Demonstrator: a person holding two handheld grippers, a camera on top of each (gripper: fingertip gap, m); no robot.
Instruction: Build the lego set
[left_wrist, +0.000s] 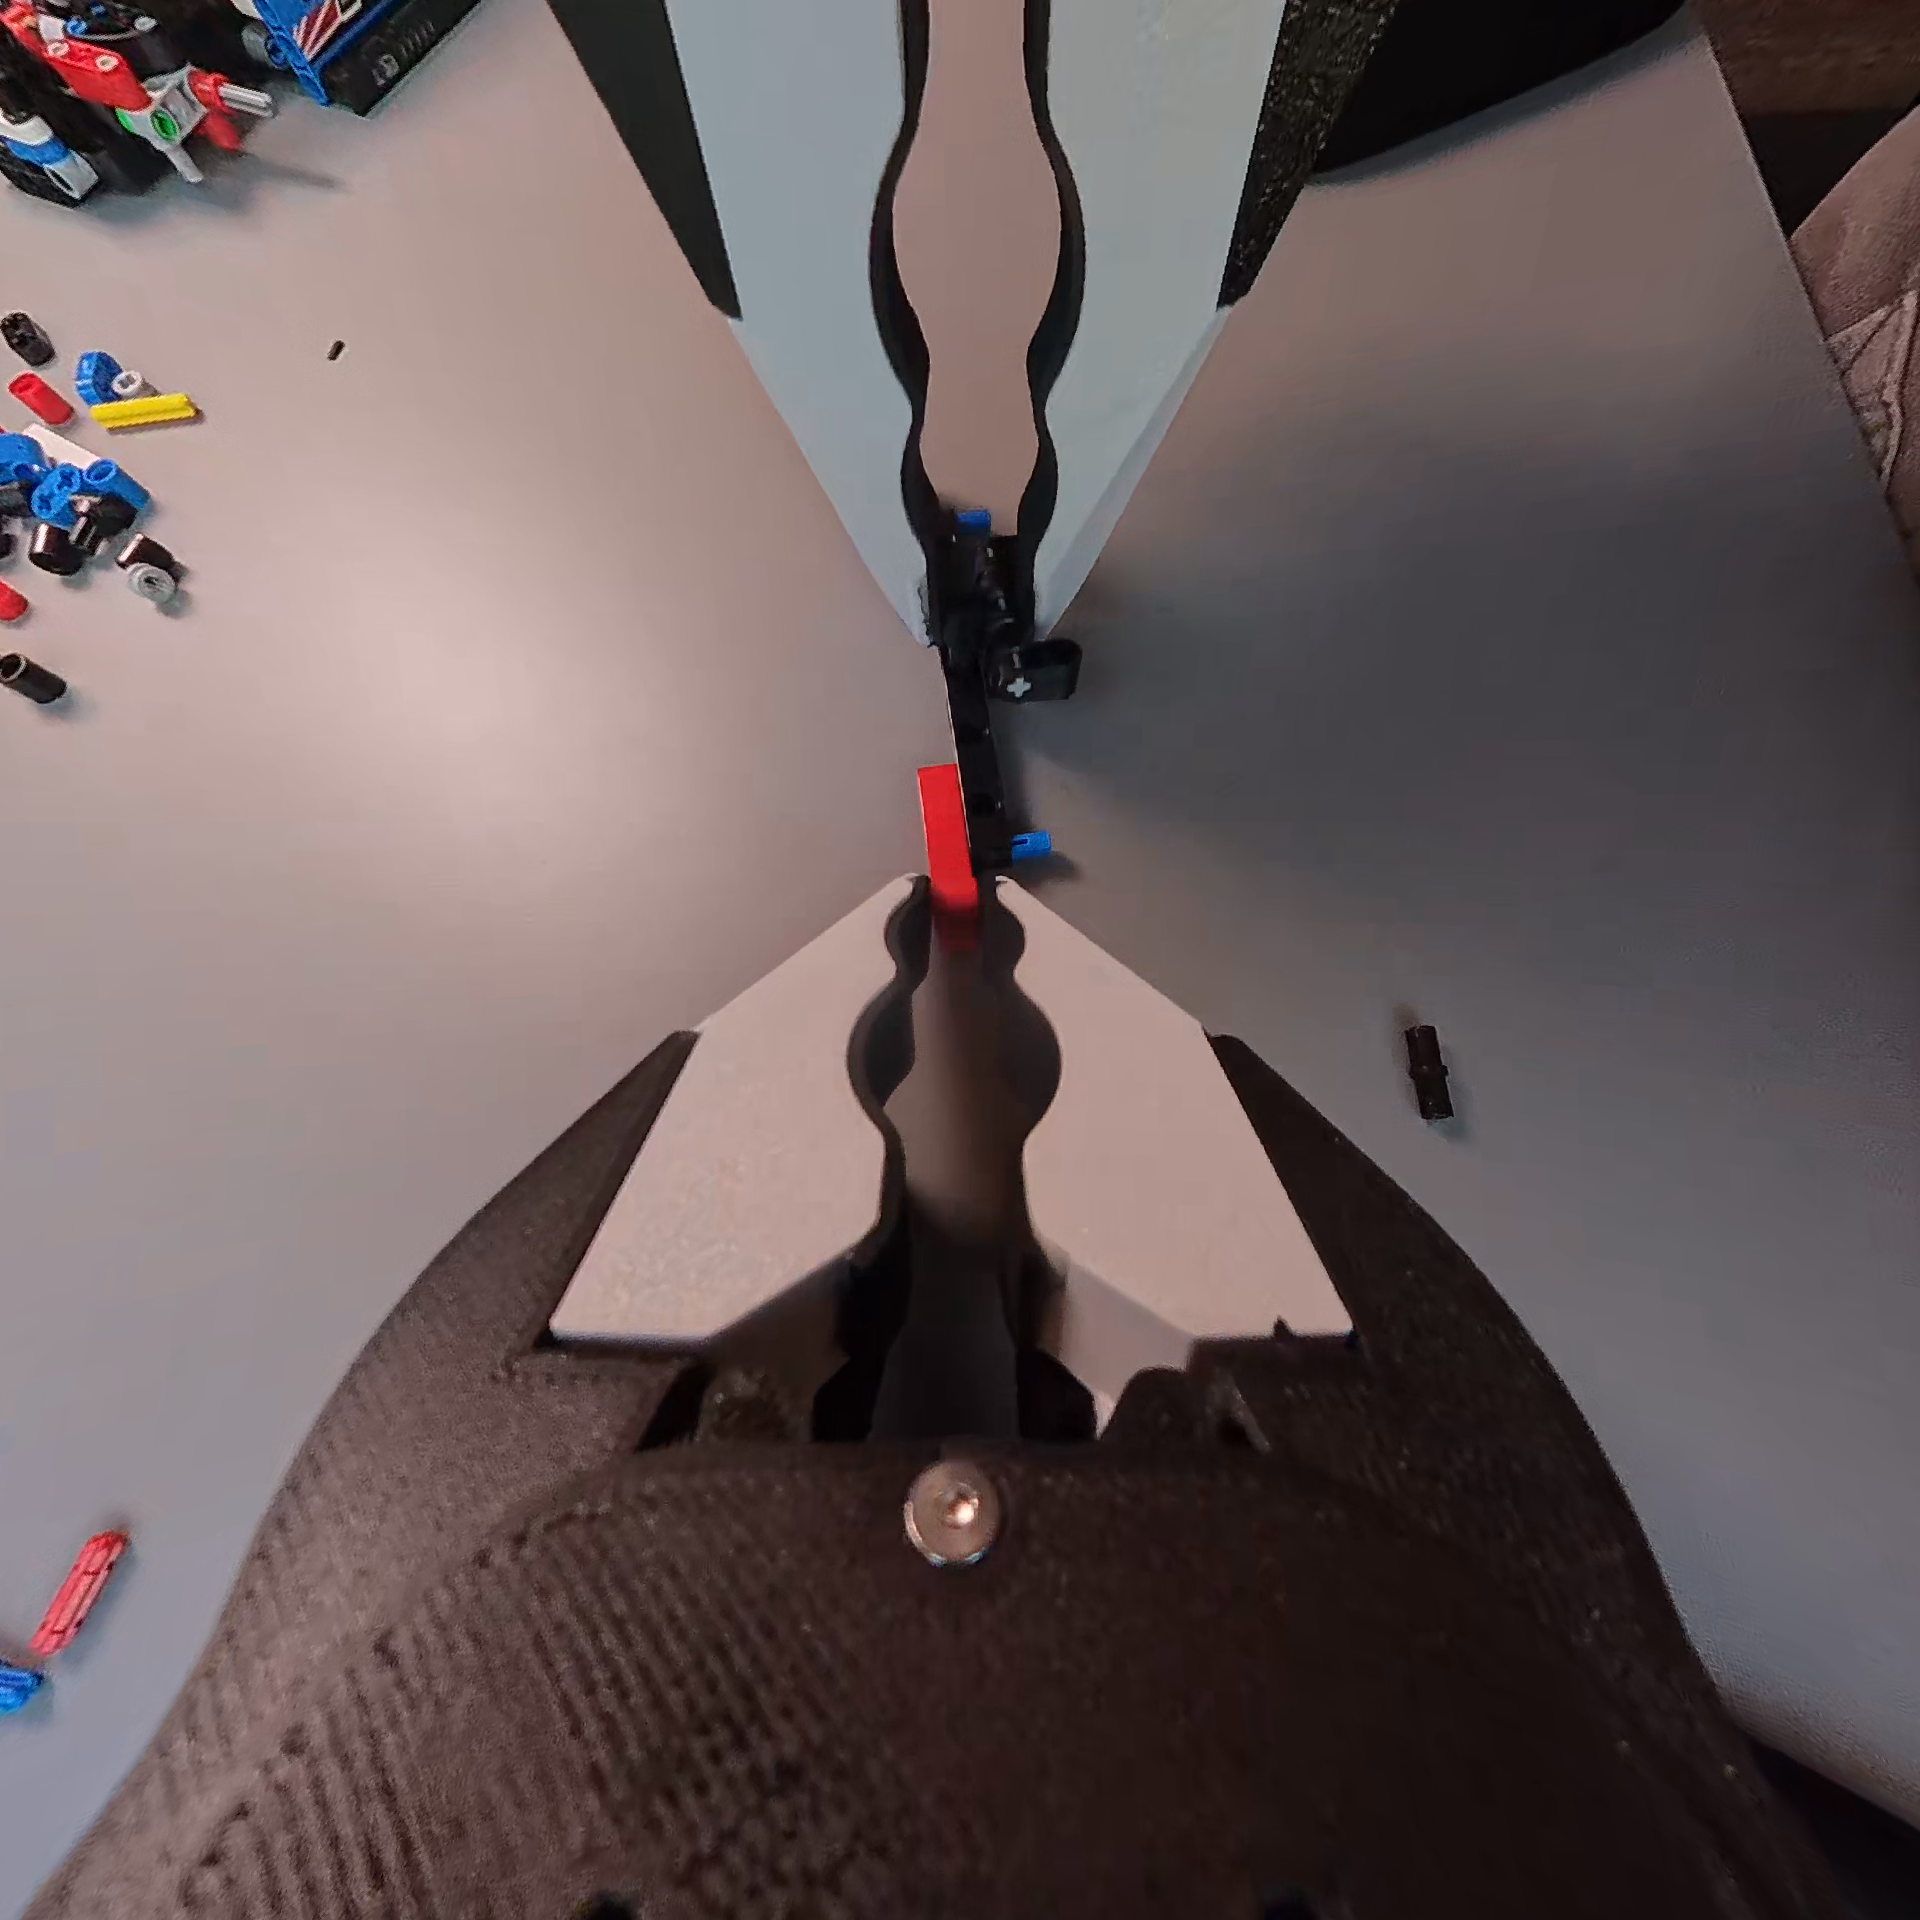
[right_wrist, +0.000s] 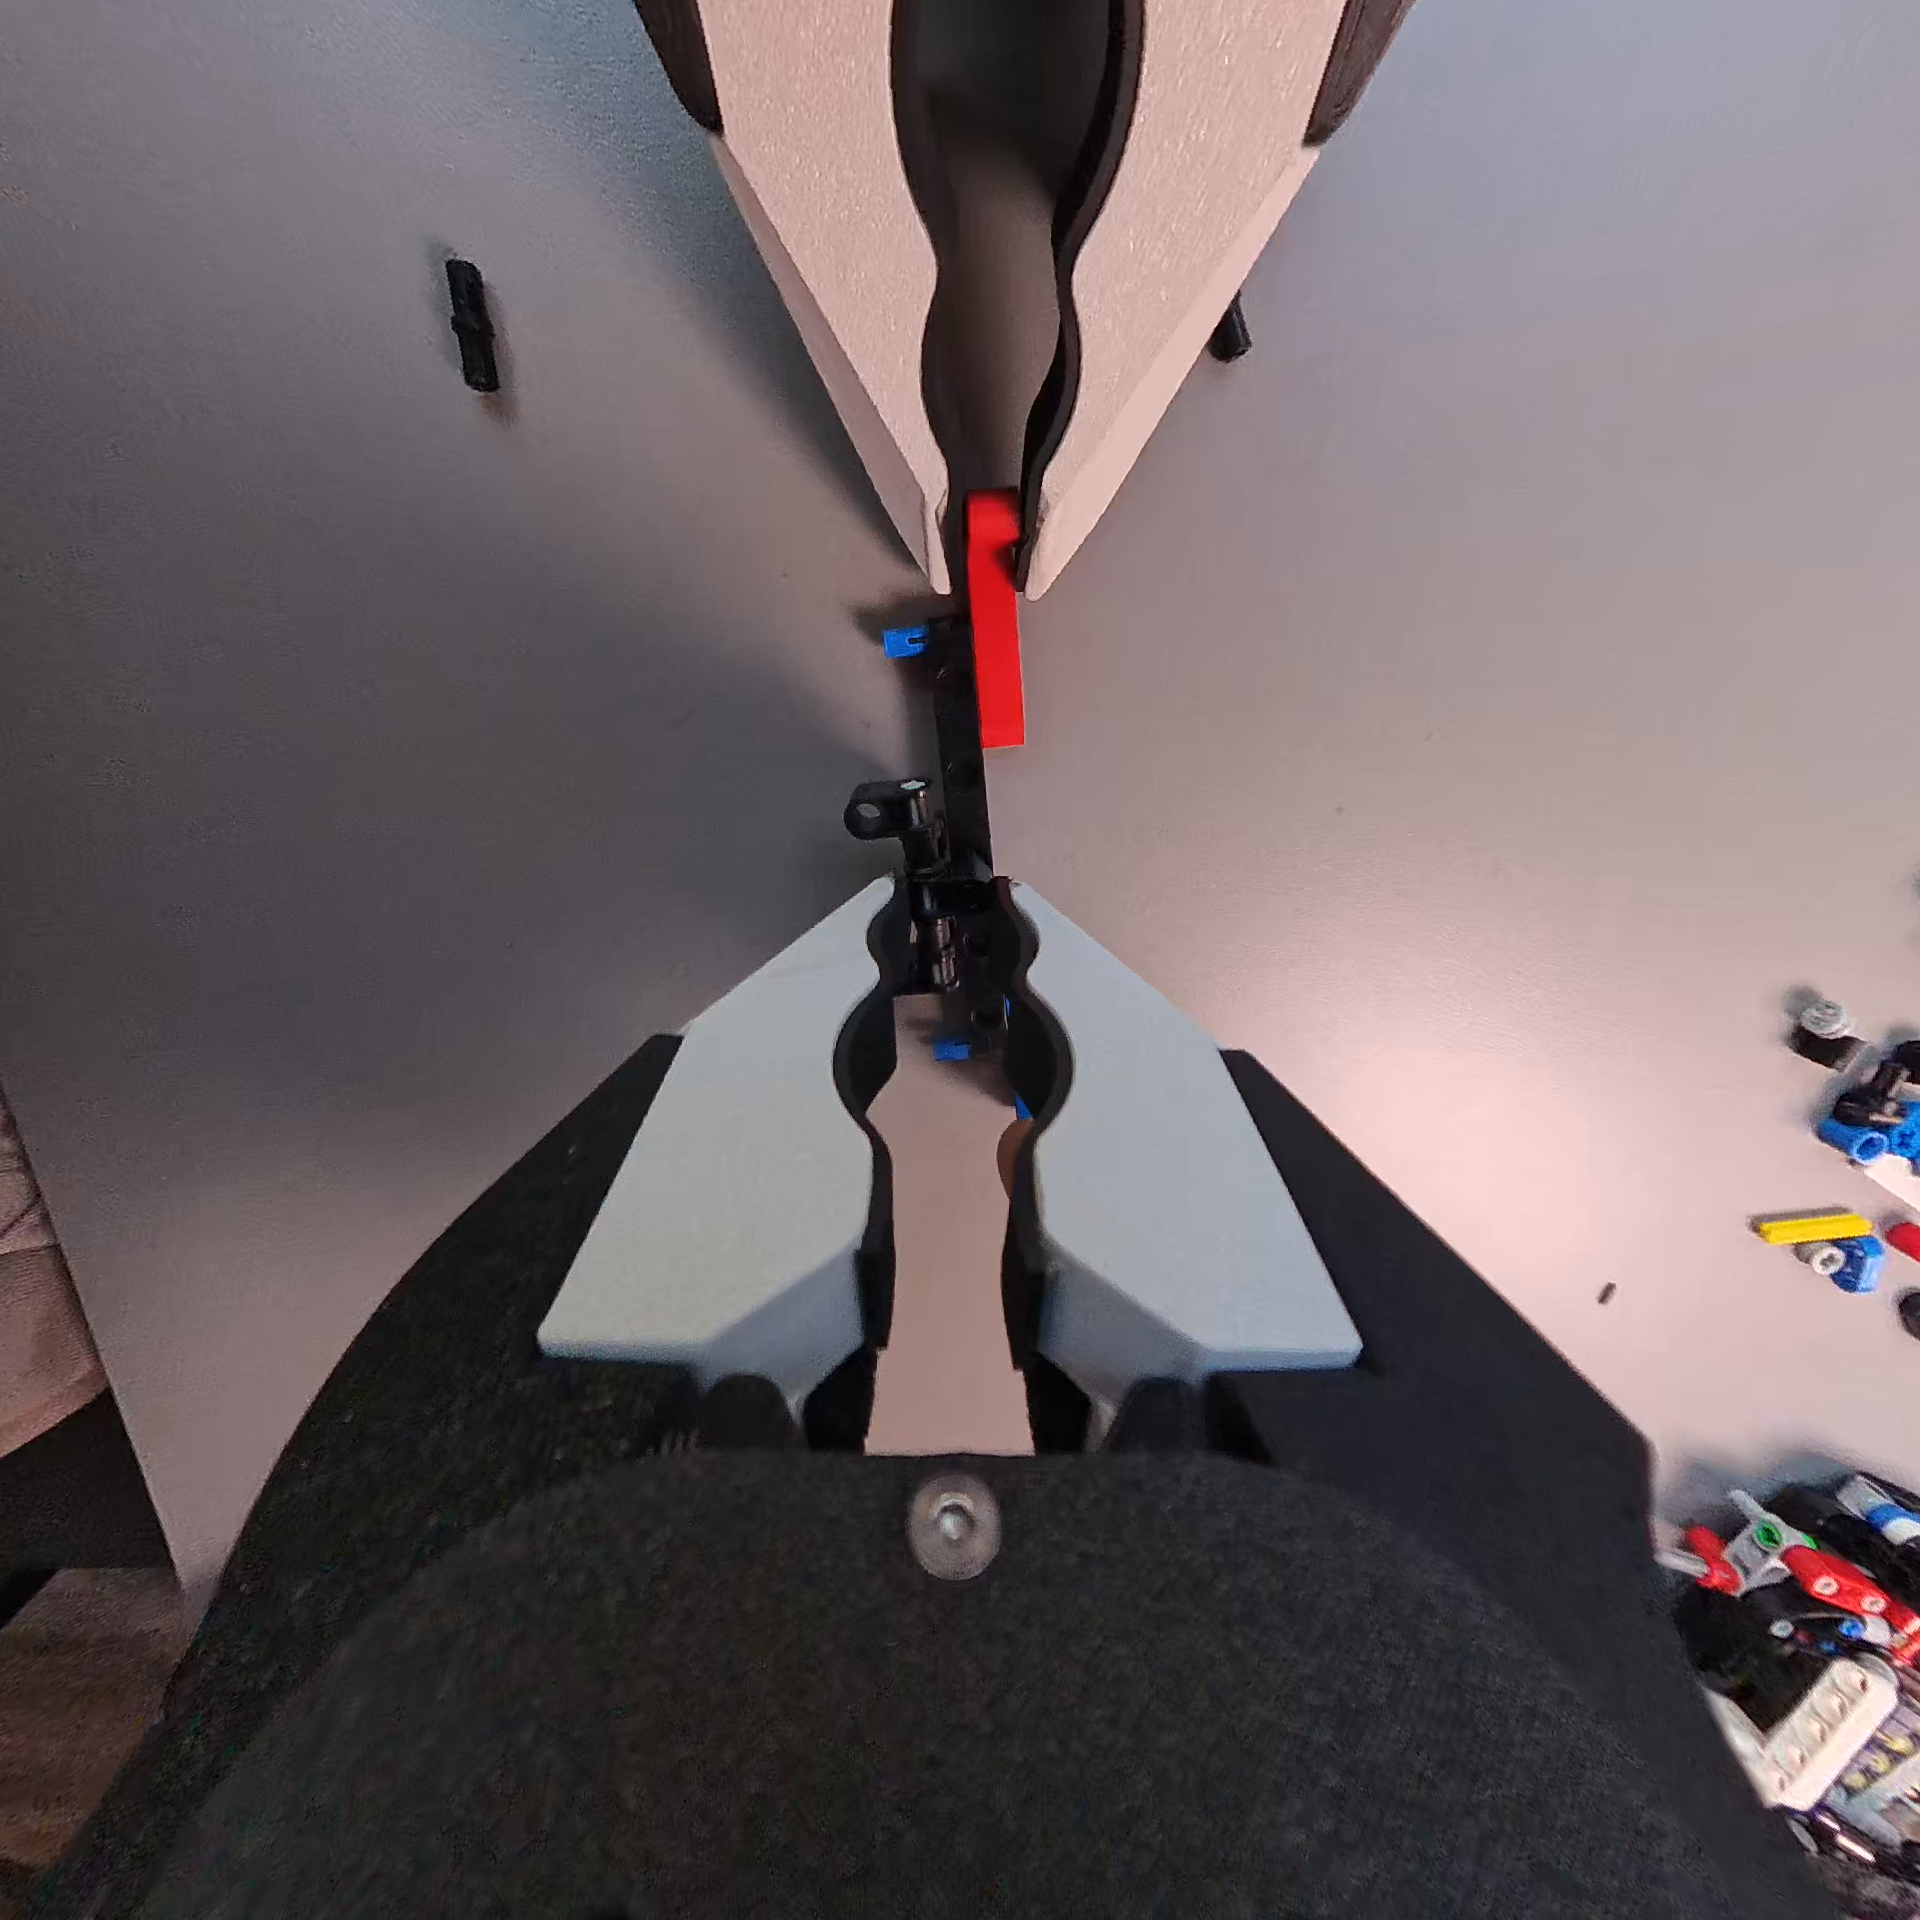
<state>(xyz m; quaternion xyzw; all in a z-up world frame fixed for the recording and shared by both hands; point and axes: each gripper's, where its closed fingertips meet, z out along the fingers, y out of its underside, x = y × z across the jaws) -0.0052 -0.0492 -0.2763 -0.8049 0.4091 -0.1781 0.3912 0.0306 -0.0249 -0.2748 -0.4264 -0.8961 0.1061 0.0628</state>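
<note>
**Mid-build: red beam being mated to the black sub-assembly, much of the set still loose**

The left tool (left_wrist: 951, 883), with pale beige fingers, is nearly closed and pinches one end of a flat red plastic Lego beam (left_wrist: 943, 831). The right tool (right_wrist: 951, 883), with pale blue-grey fingers, is likewise nearly closed, clamping the near end of a long black Lego beam sub-assembly (right_wrist: 961, 779) that carries small blue plastic pins (right_wrist: 902, 641) and a short black connector with a cross-shaped axle hole (right_wrist: 878, 810). The two tools face each other tip to tip above the plain grey surface (left_wrist: 468, 727), and the red beam lies alongside the free end of the black beam, touching or just beside it; whether it is already pressed onto a pin cannot be told.

As to progress, I judge the build part-way. A larger multicoloured partly built model (left_wrist: 114, 94) of red, black, white and blue parts stands at the far edge of the surface, so earlier stages look finished. The held sub-assembly is small and appears still to be gaining pieces. Left to do: seat the red beam firmly, then use up the loose scatter of blue, black, red and yellow pieces (left_wrist: 83, 488), a stray black pin (left_wrist: 1429, 1070) lying well apart, and a red lattice-like piece (left_wrist: 78, 1590) near the edge. The sub-assembly would presumably then join the larger model.
</note>
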